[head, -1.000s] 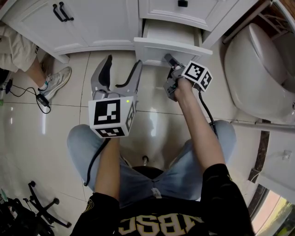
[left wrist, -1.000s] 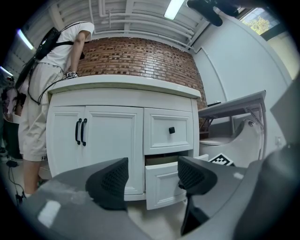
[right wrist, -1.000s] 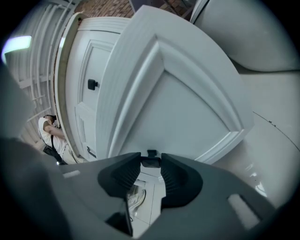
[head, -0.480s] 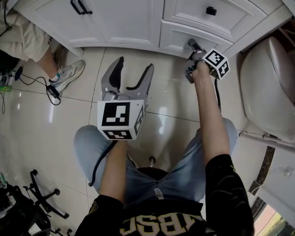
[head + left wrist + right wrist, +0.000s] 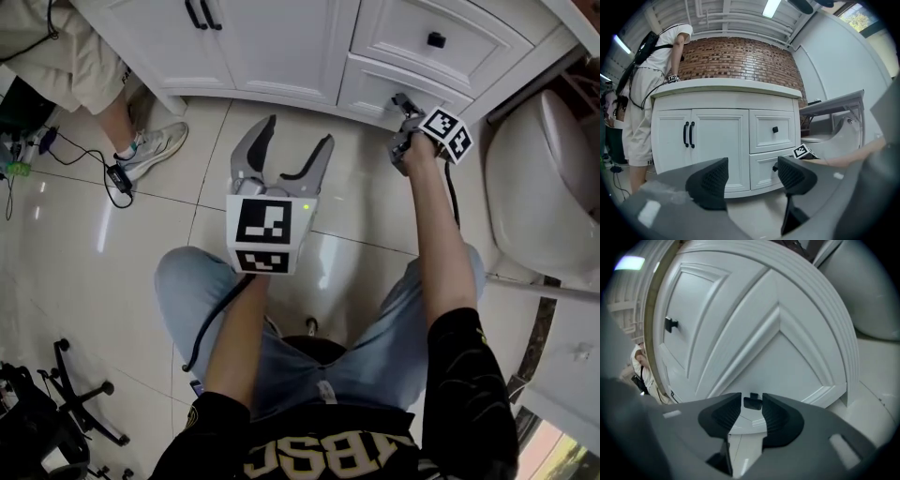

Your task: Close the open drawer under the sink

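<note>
drawer, the lower of two at the right end of the white cabinet, sits pushed fully in. its front is flush with the cabinet face, close beside the toilet. the right gripper is up against that front at the end of an outstretched arm, with its marker cube on top. in the right gripper view its jaws are drawn together on the black knob, one ribbed pad against each side. the panelled drawer front fills the view behind them. the upper drawer just above is also in flush.

the left gripper hangs over the tile floor, back from the cabinet and well apart from the right gripper. its jaws stand wide apart with nothing between them. the left gripper view looks through that gap at the cabinet's two doors with black handles, at both drawers, and at the right gripper's cube by the lower drawer. above them are a pale countertop and a brick wall.

the person holding the grippers is low to the floor, knees in jeans spread below the two arms. a second person in light clothes and sneakers stands at the cabinet's left end, bent toward the countertop. a dark cable trails on the floor near their feet, and a black chair base shows at the head view's lower left corner.
</note>
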### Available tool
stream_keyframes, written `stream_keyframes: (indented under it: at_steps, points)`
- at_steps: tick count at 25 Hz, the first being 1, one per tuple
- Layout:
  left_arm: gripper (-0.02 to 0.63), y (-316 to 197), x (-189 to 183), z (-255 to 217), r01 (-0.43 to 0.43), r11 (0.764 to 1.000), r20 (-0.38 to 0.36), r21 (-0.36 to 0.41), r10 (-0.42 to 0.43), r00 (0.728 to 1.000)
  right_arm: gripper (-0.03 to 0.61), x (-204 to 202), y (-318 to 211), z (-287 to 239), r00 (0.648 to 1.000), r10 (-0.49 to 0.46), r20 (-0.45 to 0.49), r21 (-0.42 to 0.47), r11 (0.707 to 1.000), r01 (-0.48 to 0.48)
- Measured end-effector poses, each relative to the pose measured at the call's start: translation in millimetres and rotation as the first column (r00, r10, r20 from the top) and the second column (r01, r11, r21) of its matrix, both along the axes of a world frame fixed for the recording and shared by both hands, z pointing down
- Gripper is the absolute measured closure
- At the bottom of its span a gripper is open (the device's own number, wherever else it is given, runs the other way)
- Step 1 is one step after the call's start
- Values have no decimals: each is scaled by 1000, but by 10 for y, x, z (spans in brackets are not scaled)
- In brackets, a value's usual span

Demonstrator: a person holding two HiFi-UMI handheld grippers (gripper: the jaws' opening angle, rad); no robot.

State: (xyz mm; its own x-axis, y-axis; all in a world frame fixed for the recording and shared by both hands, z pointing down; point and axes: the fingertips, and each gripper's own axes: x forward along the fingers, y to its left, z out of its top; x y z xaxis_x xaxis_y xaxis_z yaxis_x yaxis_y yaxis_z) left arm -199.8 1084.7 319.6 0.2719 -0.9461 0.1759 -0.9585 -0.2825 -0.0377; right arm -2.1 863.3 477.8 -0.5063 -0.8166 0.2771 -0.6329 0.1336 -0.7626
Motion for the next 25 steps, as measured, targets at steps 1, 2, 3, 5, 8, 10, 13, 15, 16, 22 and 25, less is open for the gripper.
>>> stream_keyframes:
  at_steps: [1, 2, 3, 5, 8, 10, 13, 15, 16, 22, 25]
  points:
    - [279, 42, 13, -34, -9, 1000, 1, 7, 9, 1000, 437, -2, 79, -83, 999, -16, -33, 29, 999, 17]
    - [279, 80, 19, -79, -16, 1000, 1, 16, 16, 1000, 451, -34, 171, -198, 996, -42, -79, 70, 996, 48]
    - [279, 118, 21, -129, -22, 999, -1, 28, 22, 1000, 451, -87, 279, -330, 988, -72, -136, 115, 989, 88]
    - [279, 207, 18, -226, -28, 998, -9, 51, 28, 1000, 451, -214, 547, -580, 951, -120, -284, 196, 964, 181]
    - [279, 351, 58, -361, -33, 996, -38, 81, 36, 999, 449, -303, 1022, -896, 862, -108, -495, 292, 914, 281]
    - [279, 432, 160, -426, -53, 994, -47, 100, 58, 997, 449, -217, 1314, -1132, 839, -40, -543, 360, 891, 276]
    - [279, 567, 279, -480, -84, 989, -39, 120, 89, 995, 445, -145, 1704, -1395, 865, 12, -502, 426, 874, 235]
    - [279, 663, 332, -501, -96, 987, -32, 132, 101, 994, 436, -164, 1966, -1511, 860, 13, -510, 452, 855, 256]
    - [279, 699, 371, -519, -105, 985, -27, 140, 109, 994, 427, -149, 2099, -1572, 849, 20, -527, 464, 845, 268]
    - [279, 786, 510, -659, -128, 971, 41, 201, 122, 992, 414, 165, 2827, -2112, 794, 157, -588, 564, 782, 263]
    - [279, 833, 498, -660, -117, 973, 41, 199, 111, 993, 394, 280, 3109, -2384, 771, 228, -595, 619, 742, 258]
